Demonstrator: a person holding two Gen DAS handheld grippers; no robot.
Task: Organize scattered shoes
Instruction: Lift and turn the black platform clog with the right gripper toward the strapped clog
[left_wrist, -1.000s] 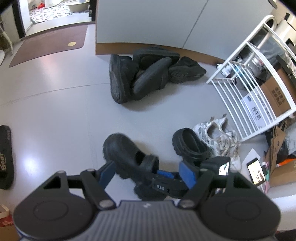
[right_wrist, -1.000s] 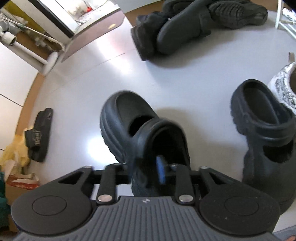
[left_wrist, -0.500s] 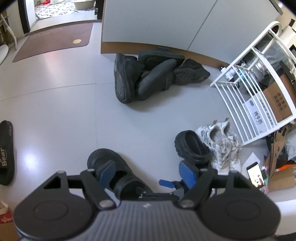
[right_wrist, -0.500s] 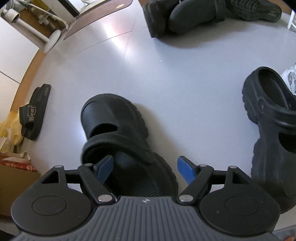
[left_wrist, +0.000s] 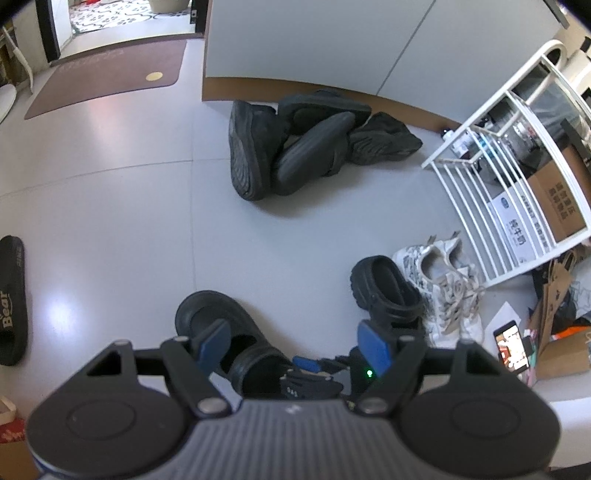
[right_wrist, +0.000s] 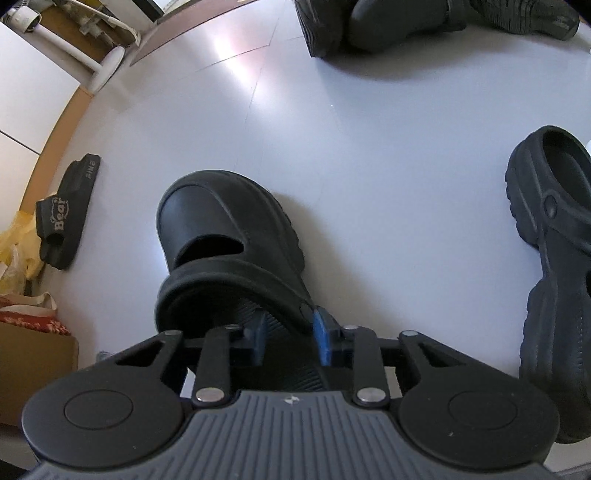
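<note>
Your right gripper (right_wrist: 288, 334) had just been closing, and its 2 blue pads sat clamped on the right-hand side wall of the black clog (right_wrist: 225, 240) near its heel, 1 pad inside the shoe and 1 outside. That clog rested on the pale floor (right_wrist: 369, 147) with its toe pointing away from you. Your left gripper (left_wrist: 295, 339) hovered above the same clog, its jaws spread wide and gripping nothing; the left pad showed over the shoe's opening.

The matching clog (left_wrist: 384, 291) stood off to the right, just beside a pair of white patterned sneakers (left_wrist: 439, 284), which lay in front of the white wire rack (left_wrist: 491, 206). Farther off, a heap of dark shoes (left_wrist: 303, 147) leaned against each other at the foot of the wall. A black slide sandal (right_wrist: 66, 214) printed with "Bear" lay alone at the left, well apart from the rest.

A phone (left_wrist: 511, 349) with a lit screen lay on the floor at the right, next to cardboard boxes (left_wrist: 554, 199).
</note>
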